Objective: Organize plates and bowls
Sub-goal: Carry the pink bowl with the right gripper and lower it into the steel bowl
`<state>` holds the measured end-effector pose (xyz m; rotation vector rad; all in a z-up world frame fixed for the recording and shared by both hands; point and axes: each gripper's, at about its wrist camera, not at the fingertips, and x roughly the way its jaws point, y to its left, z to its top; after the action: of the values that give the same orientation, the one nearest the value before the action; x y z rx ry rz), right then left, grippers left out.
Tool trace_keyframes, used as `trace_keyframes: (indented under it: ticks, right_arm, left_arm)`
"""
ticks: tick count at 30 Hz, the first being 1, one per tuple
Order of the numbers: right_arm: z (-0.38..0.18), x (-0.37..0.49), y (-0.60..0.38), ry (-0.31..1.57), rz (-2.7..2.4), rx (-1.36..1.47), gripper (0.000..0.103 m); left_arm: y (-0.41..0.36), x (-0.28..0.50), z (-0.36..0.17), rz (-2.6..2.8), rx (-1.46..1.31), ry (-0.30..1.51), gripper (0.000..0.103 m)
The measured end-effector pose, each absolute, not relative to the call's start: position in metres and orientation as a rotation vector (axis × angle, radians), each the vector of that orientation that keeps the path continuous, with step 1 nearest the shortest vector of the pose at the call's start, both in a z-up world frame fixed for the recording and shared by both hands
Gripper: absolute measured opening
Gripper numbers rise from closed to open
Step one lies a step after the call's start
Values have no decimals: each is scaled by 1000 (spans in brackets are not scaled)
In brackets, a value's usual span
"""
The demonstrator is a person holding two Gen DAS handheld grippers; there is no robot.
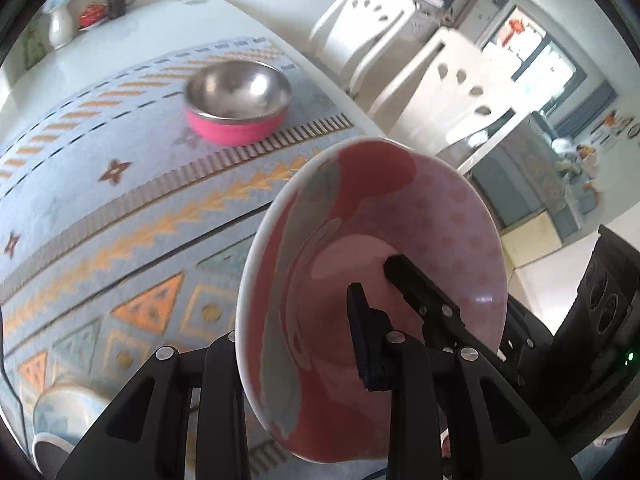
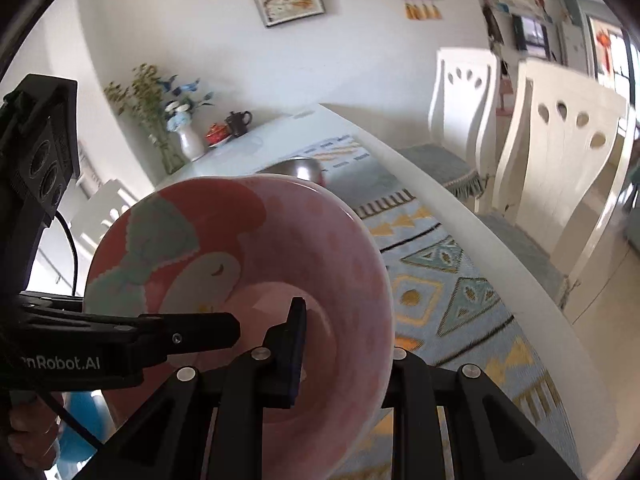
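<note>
A pink ceramic bowl (image 1: 372,240) with a red and grey-green pattern is held in the air over the table, gripped from two sides. My left gripper (image 1: 296,320) is shut on its left rim, one finger inside, one hidden behind the wall. My right gripper (image 2: 344,332) is shut on its right rim (image 2: 240,248) the same way. The right gripper's finger (image 1: 416,284) shows inside the bowl in the left wrist view; the left gripper's finger (image 2: 192,332) shows inside it in the right wrist view. A steel bowl with a pink outside (image 1: 238,100) stands further back on the mat.
A patterned blue and orange mat (image 1: 120,216) covers the white table (image 2: 460,208). A blue-white bowl (image 1: 68,412) sits at the near left. A vase (image 2: 188,140), a red dish and a dark teapot (image 2: 239,122) stand at the far end. White chairs (image 2: 560,152) line the right side.
</note>
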<state>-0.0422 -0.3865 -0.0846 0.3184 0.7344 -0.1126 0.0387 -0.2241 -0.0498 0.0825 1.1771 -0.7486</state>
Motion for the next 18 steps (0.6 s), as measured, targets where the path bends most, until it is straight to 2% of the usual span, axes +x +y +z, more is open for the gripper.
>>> trace_keyframes:
  ticks: [8,12,18]
  right_arm:
    - [-45,-70,-289,700,-19,227,22]
    - [-39,-77,-238,699,64,186,22]
    - [-48,-81,-178,753,175,101,23]
  left_arm:
    - [-105,-3,-11,-663,-3,1072,27]
    - [-41,-19,-17,-589,-107,1094,27]
    - [12,-34,-38,-522,-218,1149,27]
